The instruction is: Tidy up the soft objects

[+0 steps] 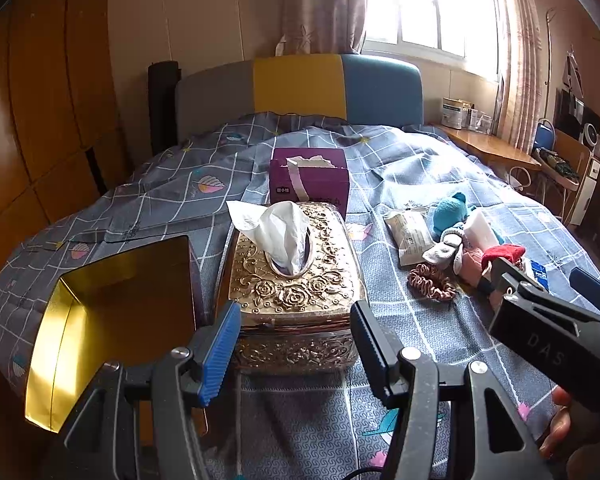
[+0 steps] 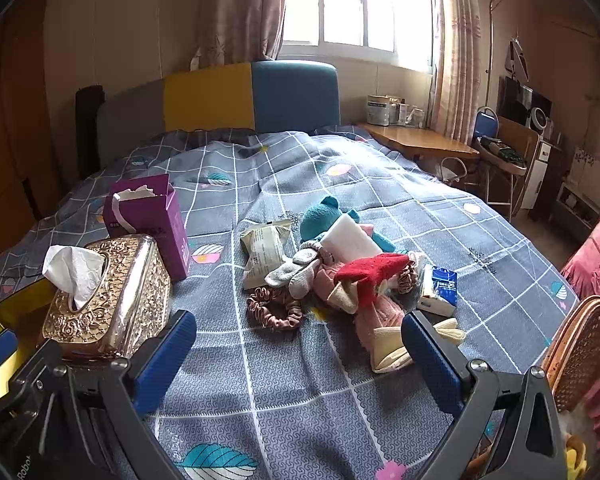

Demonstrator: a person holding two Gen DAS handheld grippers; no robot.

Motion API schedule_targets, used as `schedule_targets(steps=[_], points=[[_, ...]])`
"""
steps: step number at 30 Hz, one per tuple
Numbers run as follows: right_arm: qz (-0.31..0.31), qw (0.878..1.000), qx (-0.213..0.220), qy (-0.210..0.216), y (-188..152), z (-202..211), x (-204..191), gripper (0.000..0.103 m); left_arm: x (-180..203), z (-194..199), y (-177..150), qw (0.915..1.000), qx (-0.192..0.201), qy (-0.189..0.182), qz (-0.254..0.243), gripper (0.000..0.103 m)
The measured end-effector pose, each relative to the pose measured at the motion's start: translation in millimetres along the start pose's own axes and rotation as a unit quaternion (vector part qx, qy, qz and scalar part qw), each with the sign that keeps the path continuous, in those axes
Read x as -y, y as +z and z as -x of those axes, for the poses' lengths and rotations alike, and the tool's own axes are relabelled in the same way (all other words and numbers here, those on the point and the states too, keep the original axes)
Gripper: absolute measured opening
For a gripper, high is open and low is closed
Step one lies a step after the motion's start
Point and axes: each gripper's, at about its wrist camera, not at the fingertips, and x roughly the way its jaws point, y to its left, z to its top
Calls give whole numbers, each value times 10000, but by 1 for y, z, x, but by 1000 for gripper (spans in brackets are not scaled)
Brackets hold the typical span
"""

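While both grippers gape empty, only the right wrist view shows the wicker basket (image 2: pixel 584 344) beside the bed (image 2: pixel 300 360).

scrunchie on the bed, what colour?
Dusty pink satin scrunchie, lying on the bedspread before the pile. Right wrist view shows it best.

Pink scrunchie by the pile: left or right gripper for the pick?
Right. The right gripper is open, empty and facing the pink scrunchie. The left gripper faces the gold tissue box instead.
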Motion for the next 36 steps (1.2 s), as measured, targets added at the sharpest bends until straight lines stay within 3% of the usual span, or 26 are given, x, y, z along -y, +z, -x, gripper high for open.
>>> schedule_targets(steps=[36], points=[[-109, 9999, -11, -56, 0, -5, 12, 103, 8, 6, -2, 9999, 34, -11, -114, 57]])
